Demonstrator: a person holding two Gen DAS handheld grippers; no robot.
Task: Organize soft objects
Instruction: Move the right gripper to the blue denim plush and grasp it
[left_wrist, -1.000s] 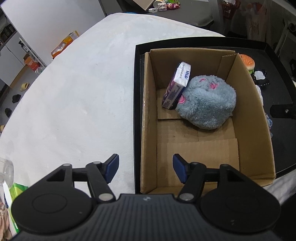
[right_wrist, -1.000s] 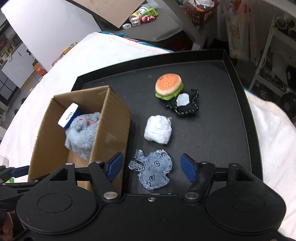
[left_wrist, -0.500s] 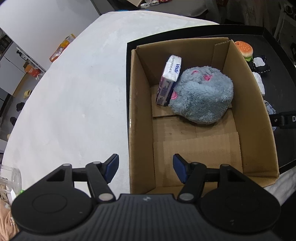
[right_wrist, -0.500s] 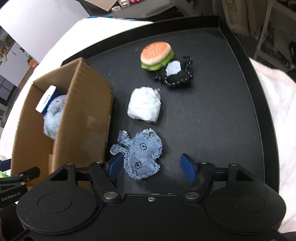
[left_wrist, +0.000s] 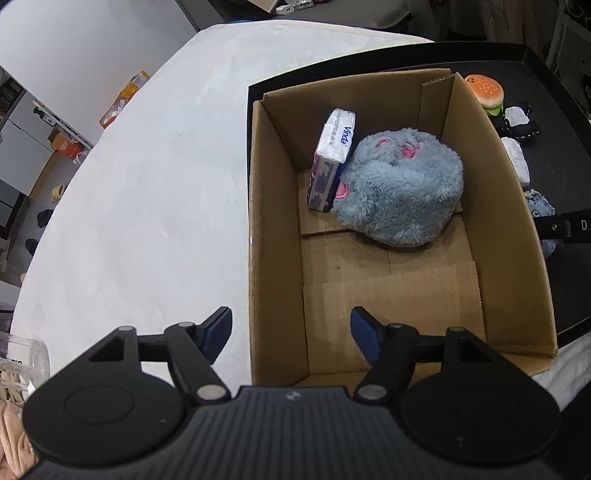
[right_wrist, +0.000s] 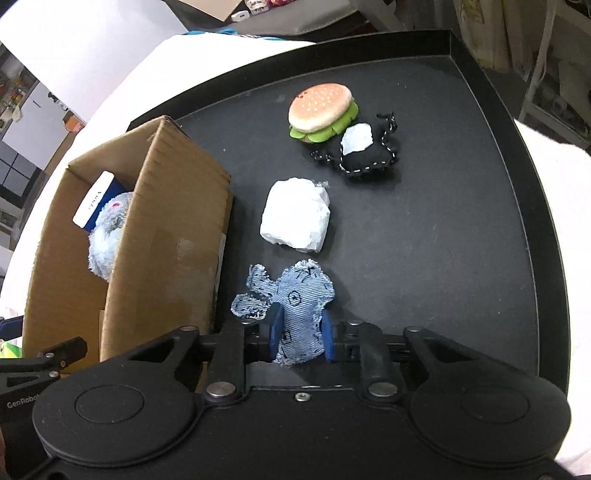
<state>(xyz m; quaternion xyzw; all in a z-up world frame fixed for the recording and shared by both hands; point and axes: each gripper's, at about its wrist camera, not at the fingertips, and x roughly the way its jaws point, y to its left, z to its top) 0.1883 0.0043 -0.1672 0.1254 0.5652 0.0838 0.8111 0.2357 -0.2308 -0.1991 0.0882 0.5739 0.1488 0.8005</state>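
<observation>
Orange carton (left_wrist: 125, 99) on the floor

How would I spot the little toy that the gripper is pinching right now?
Look at the black tray, just right of the cardboard box. Nearest the camera, the right gripper is shut on a denim toy. Unlike the white packet and burger beyond it, it is frayed blue cloth.

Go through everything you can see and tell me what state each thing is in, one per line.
right gripper: shut on the denim toy
denim toy: pinched at its near end, on the tray
left gripper: open, holding nothing, straddling the box's left wall
cardboard box: open-topped, partly filled
grey plush: inside the box
tissue pack: inside, leaning against the plush
white bundle: loose on the tray
burger toy: loose on the tray
black pouch: beside the burger
black tray: holding the box and toys
</observation>
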